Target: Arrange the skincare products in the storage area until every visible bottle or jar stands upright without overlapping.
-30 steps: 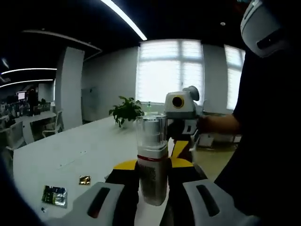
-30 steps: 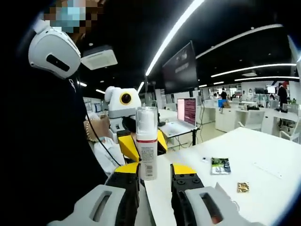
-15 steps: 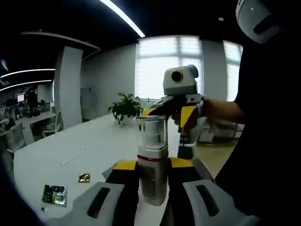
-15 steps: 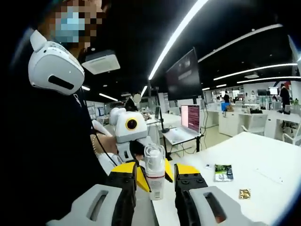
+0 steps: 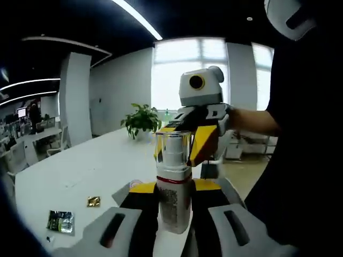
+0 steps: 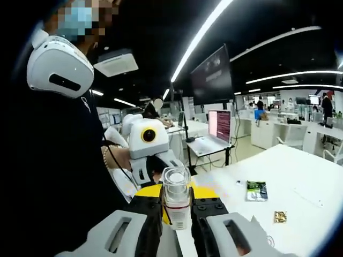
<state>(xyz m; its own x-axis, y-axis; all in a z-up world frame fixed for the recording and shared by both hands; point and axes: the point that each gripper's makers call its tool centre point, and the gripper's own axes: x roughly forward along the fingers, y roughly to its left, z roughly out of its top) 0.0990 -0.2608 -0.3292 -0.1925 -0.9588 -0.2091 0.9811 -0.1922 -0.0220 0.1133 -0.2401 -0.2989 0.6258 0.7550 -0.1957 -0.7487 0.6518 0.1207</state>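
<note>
A spray bottle [image 5: 173, 188] with a clear cap and a red band stands upright between the yellow-tipped jaws of the left gripper [image 5: 172, 199], which are clamped on its lower body; it is held above the near edge of the white tabletop [image 5: 80, 174]. In the left gripper view, the right gripper [image 5: 185, 147] reaches in from the far side with its jaws around the cap end.

In the right gripper view the same bottle [image 6: 176, 202] sits between the jaws of the right gripper [image 6: 177, 206], cap toward the camera, and the jaws look pressed against its upper part. The left gripper's body shows just behind it. So both tools seem to grip the one bottle, top and bottom.

The step in hand looks like a two-handed grip on the bottle, either a hand-over from one tool to the other or steadying it for placing. No storage area can be made out here. Two small packets [image 6: 256, 190] lie well apart from the bottle, out on the tabletop.

The next move probably calls for one gripper to let go while the other keeps the bottle upright, then setting it on its base on a bare part of the tabletop.
</note>
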